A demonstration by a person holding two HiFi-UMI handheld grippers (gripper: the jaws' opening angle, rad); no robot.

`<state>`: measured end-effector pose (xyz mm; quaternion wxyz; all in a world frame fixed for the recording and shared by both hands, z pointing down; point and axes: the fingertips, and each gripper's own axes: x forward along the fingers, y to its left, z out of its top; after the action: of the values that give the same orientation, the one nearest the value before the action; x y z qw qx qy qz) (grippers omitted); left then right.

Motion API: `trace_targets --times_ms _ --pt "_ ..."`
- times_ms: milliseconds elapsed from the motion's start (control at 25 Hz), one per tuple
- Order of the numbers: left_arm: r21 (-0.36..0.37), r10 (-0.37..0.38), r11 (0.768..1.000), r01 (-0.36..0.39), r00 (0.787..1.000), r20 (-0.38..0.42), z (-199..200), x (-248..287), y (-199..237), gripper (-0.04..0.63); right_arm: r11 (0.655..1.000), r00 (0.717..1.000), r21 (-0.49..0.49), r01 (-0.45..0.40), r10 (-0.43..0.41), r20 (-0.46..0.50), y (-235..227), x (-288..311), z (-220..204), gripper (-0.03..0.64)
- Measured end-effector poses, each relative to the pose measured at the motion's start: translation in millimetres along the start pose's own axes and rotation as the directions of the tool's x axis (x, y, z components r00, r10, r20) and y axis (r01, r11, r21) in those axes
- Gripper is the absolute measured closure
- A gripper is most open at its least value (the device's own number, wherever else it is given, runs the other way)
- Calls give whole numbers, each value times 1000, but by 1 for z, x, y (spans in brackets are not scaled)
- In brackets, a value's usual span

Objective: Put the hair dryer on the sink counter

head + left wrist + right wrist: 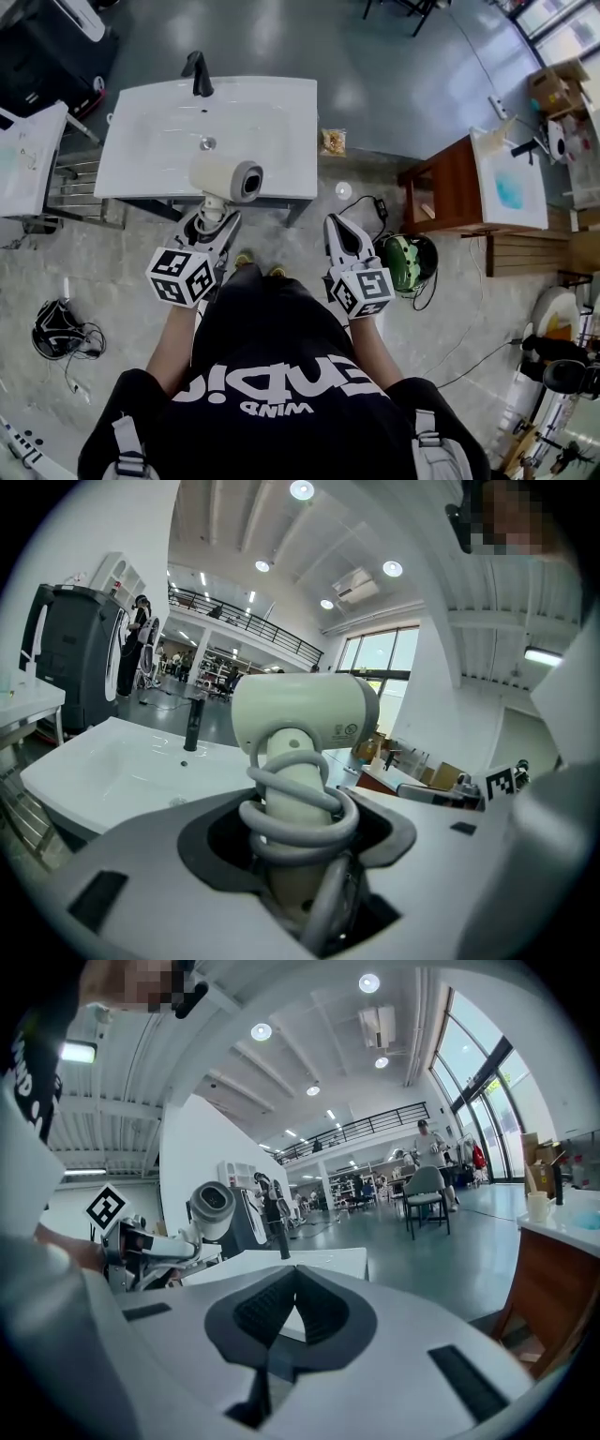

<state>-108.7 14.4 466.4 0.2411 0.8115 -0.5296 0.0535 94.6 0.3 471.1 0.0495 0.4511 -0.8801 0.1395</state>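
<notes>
Grey speckled flooring lies beneath both grippers. Nearest, the left gripper (300, 855) is clamped on the handle of the hair dryer (302, 714), whose grey cord (292, 832) coils round that handle just above the jaws. The cream barrel stands over the jaw tips, one round end turned toward the right gripper (336, 225), whose jaws are pressed together on nothing. Just ahead of the left gripper begins the white sink counter (141, 169); the dryer is held in the air at its near edge. Farther ahead, past the drain (208, 143), a black faucet (199, 75) stands at the far rim.
</notes>
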Motion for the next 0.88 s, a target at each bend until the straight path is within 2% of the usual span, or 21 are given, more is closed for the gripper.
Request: trace_targets --times_ms 200,560,880 --pt "-1 2 1000 -2 1000 -15 2 13 8 331 1000 1000 8 9 -9 3 -9 13 1 598" --pt "-7 -38 999 38 998 -40 14 58 18 331 997 997 20 75 -75 13 -40 35 12 598" --pt "-4 -75 997 75 994 -76 36 109 42 331 995 995 22 99 -99 8 -57 84 27 598"
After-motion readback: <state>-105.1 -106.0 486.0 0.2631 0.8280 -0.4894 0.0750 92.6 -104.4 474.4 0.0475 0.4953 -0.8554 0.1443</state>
